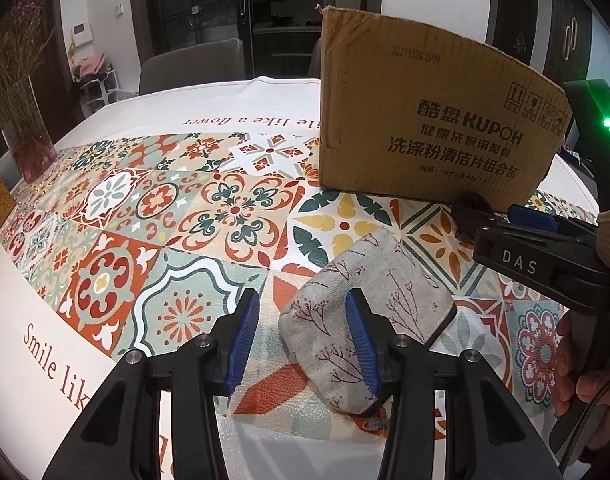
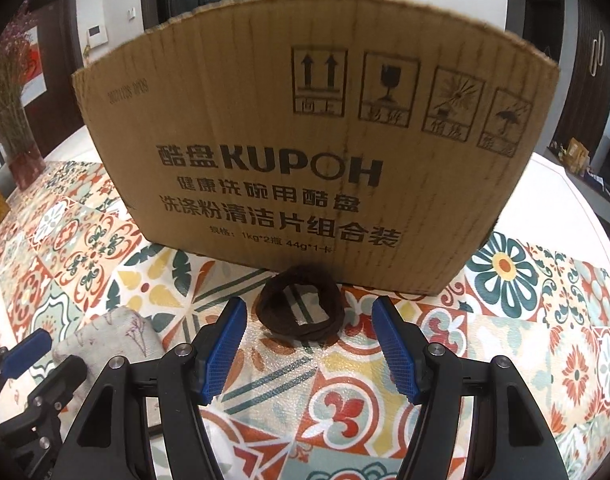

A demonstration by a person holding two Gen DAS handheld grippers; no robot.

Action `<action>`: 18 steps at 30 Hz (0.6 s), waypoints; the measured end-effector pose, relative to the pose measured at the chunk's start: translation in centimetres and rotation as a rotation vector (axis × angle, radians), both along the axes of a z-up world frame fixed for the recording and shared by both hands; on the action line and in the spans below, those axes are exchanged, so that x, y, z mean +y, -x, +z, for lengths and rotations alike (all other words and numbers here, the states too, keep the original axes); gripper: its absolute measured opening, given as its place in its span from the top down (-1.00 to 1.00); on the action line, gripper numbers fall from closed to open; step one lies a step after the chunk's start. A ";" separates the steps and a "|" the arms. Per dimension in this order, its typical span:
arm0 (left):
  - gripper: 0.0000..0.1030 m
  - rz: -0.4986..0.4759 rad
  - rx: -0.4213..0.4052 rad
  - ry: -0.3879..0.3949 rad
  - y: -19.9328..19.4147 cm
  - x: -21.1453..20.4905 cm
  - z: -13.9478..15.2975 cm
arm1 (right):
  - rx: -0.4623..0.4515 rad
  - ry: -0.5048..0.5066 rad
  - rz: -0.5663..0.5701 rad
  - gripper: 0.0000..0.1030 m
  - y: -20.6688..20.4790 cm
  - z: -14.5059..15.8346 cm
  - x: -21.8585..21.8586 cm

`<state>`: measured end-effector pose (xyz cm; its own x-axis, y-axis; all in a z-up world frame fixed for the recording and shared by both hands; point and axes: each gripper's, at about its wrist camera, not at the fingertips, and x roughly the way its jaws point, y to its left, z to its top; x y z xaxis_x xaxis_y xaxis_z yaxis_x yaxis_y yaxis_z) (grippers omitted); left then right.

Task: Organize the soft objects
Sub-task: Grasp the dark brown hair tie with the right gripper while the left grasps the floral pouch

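A dark hair tie (image 2: 298,305) lies on the table (image 2: 525,364) against a cardboard box (image 2: 305,148), the wide-open, empty right gripper (image 2: 309,344) poised to close on it, apparently for boxing, while the open left gripper (image 1: 303,338) straddles a fabric pouch (image 1: 365,320).

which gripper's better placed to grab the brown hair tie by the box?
Right. The right gripper is open and lined up on the hair tie, which lies just ahead of its fingertips against the cardboard box. The left gripper is open over the fabric pouch.
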<state>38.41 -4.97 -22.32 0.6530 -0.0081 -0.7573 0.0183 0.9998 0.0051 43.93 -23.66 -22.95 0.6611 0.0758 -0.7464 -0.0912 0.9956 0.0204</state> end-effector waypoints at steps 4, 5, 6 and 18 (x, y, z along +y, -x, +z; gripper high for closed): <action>0.28 -0.001 0.006 -0.005 -0.1 -0.1 -0.3 | 0.013 0.008 -0.003 -0.28 -0.6 -0.7 0.4; 0.35 0.000 0.006 -0.005 -0.1 0.0 -0.4 | 0.018 0.010 -0.002 -0.28 -0.7 -0.9 0.5; 0.38 0.001 0.006 -0.006 -0.1 0.0 -0.5 | 0.021 0.011 -0.002 -0.28 -0.9 -1.1 0.6; 0.79 0.009 0.000 -0.018 0.0 0.1 -0.3 | 0.022 0.011 0.006 0.38 -1.6 -2.1 1.0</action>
<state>38.42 -4.88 -22.58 0.6530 0.0112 -0.7572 0.0093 0.9997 0.0228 45.49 -22.69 -25.10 0.6444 0.0715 -0.7613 -0.0968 0.9952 0.0116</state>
